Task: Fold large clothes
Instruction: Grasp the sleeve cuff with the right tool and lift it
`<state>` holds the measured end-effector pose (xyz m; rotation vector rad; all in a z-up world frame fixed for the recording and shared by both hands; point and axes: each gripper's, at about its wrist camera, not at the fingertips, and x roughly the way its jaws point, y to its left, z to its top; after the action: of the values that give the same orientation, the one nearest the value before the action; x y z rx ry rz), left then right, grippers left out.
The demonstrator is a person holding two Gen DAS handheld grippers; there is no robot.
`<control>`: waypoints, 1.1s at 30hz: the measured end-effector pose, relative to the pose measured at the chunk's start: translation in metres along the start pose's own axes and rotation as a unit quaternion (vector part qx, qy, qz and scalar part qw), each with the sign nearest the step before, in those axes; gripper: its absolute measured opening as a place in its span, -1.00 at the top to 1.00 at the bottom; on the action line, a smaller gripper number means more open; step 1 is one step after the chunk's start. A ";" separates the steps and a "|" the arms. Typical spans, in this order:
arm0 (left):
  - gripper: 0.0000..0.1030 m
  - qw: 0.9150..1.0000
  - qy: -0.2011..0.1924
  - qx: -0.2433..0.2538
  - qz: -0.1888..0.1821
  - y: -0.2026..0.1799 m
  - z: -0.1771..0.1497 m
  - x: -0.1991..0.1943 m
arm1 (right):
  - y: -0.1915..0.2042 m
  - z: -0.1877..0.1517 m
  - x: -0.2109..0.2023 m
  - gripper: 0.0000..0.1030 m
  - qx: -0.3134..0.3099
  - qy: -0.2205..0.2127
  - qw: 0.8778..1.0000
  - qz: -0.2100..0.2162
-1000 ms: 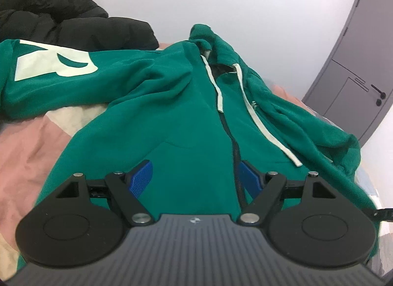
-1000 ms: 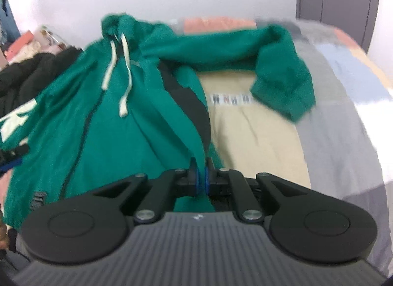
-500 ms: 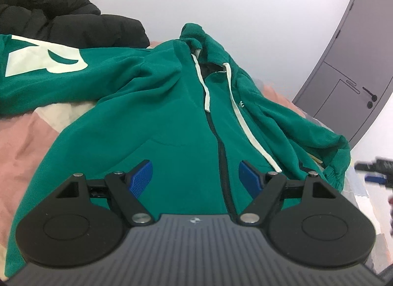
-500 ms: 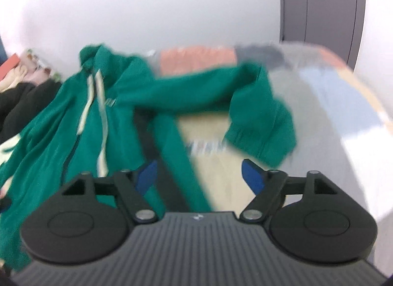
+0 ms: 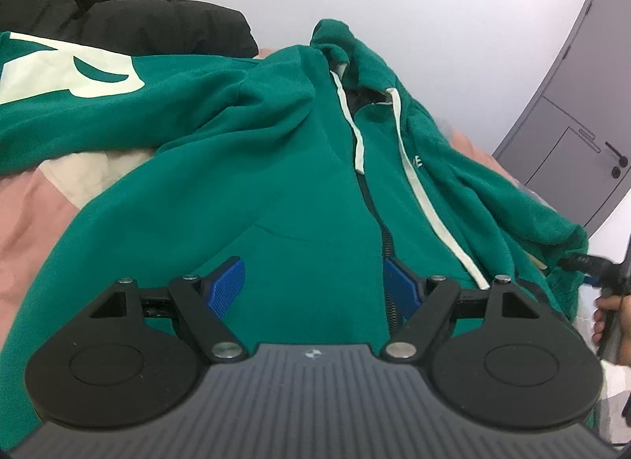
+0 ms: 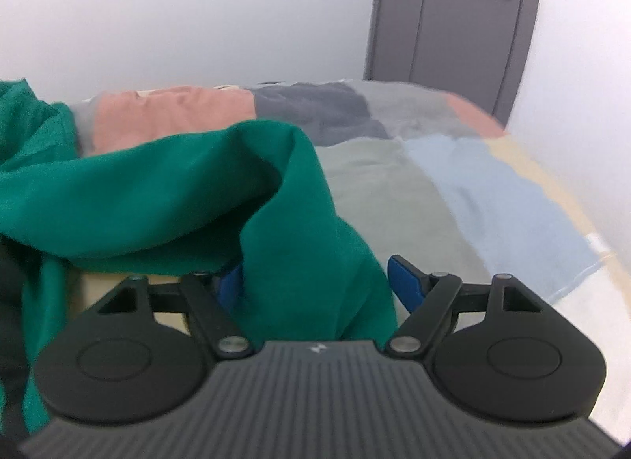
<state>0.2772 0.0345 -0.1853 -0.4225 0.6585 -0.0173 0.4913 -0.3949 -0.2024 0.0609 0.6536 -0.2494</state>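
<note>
A: Between the blue pads of the right gripper (image 6: 315,285) sits the cuff end of the green hoodie's sleeve (image 6: 303,261). Is it pinched?

B: Not clearly. The jaws have just been closing and stand partly apart; the left pad is against the cloth, the right pad stands clear of it. Nothing is gripped that I can make out.

A: And the left gripper (image 5: 313,285)?

B: Spread wide, holding nothing, hovering over the lower front of the green hoodie (image 5: 276,182), with the zip (image 5: 384,250) just by its right pad.

A: Where does the hoodie lie?

B: Front up on the patchwork bedcover (image 6: 453,182), hood toward the white wall, white drawstrings (image 5: 418,182) trailing down the chest. One sleeve with a big white letter stretches left, beside a black jacket (image 5: 118,13). A grey door (image 6: 453,21) stands beyond the bed.
</note>
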 end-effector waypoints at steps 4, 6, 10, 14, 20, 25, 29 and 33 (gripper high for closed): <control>-0.57 1.000 0.010 -0.001 0.000 0.001 -0.001 0.008 | -0.017 0.028 -0.010 0.65 0.014 -0.017 1.000 0.005; -0.57 1.000 0.012 -0.001 -0.001 0.001 -0.001 0.010 | -0.035 0.053 -0.022 0.67 0.018 -0.041 0.999 0.012; -0.57 1.000 0.011 0.003 -0.003 -0.001 0.000 0.011 | -0.078 0.108 -0.037 0.68 0.058 -0.074 0.996 0.005; -0.57 1.000 -0.001 0.009 -0.008 -0.004 0.001 0.011 | -0.129 0.152 -0.013 0.68 0.112 -0.043 0.993 -0.020; -0.57 1.000 -0.007 0.008 -0.010 -0.007 0.004 0.019 | -0.170 0.157 0.067 0.65 0.168 0.051 0.984 -0.012; -0.57 1.000 -0.004 0.004 -0.007 -0.012 0.008 0.030 | -0.168 0.144 0.092 0.61 0.154 0.053 0.987 -0.015; -0.57 1.000 -0.014 0.012 -0.006 -0.014 0.012 0.032 | -0.150 0.148 0.068 0.61 0.074 -0.015 0.997 0.000; -0.57 1.000 -0.007 0.001 -0.012 -0.012 0.011 0.029 | -0.131 0.118 0.044 0.60 -0.013 -0.001 1.000 0.008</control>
<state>0.3087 0.0231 -0.1898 -0.4285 0.6391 -0.0376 0.5627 -0.5467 -0.1323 0.0414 0.6541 -0.2262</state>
